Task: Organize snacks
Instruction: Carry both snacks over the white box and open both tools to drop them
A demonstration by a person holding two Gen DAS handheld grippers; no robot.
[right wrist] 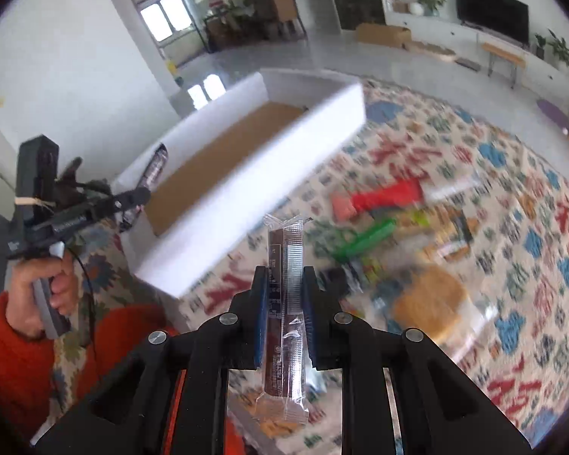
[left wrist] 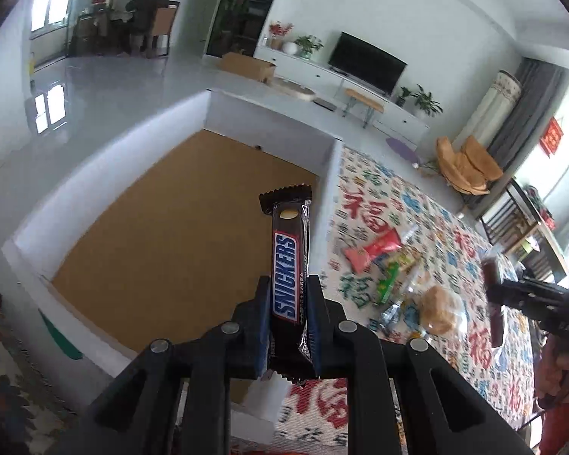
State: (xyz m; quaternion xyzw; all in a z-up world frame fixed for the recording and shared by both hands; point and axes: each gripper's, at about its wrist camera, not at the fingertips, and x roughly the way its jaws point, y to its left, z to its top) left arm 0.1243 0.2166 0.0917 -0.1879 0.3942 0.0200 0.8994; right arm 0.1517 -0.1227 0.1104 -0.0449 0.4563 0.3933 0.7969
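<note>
snickers bar (left wrist: 286, 276) in left gripper (left wrist: 288, 284)

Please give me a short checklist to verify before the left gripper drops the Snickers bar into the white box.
1. Left gripper shut on the Snickers bar: ok.
2. Bar above the white box opening: ok.
3. Brown box floor free for the bar: ok in the left view.
4. Right gripper shut on the clear-wrapped brown snack: ok.
5. Right gripper clear of the box: ok.
6. Count of snacks left on the patterned cloth: cannot tell, blurred.

Glossy Snickers wrapper (left wrist: 286, 276); box (left wrist: 76, 185) floor looks like matt cardboard.
</note>
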